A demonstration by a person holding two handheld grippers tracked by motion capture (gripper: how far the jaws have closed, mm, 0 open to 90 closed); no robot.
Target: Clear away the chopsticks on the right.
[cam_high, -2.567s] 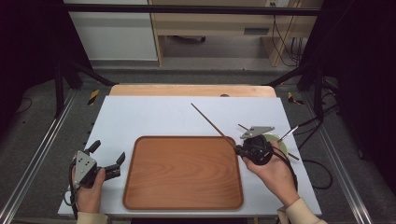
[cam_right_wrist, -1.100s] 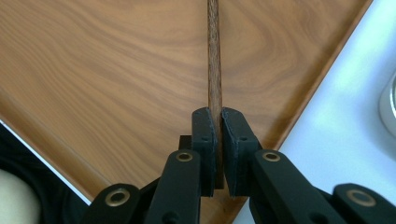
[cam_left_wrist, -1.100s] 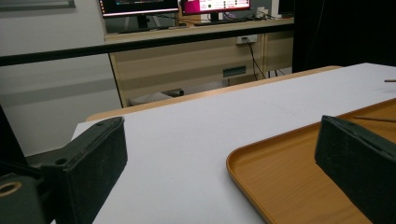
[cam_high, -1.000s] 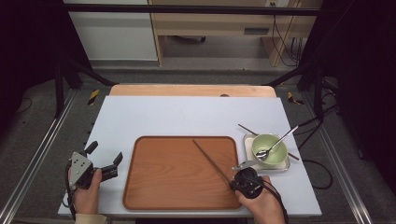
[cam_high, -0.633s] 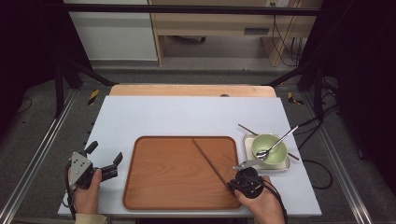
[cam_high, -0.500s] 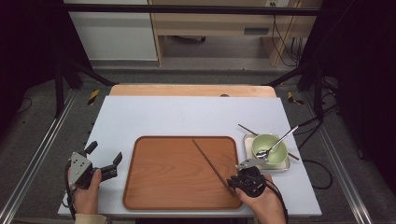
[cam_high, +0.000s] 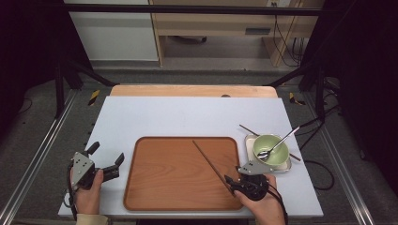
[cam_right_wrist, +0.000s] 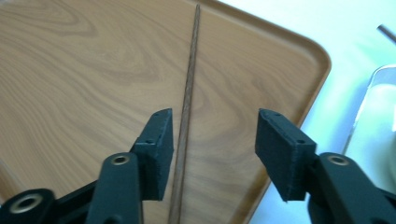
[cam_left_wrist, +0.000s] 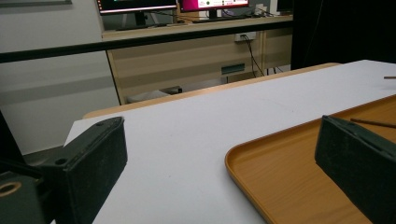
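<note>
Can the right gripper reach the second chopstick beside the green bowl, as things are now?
Probably yes. The right gripper has just been opening, letting go of the chopstick on the tray; the second chopstick lies partly behind the bowl, its far end exposed.

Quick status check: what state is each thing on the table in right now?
Thin dark wooden chopstick: lying flat on the tray, released.
Brown wooden tray: flat on the table.
Pale green bowl: upright, metal spoon resting in it.
Right tool: open, jaws have just been opening, chopstick between them.
Left tool: open, holding nothing.
</note>
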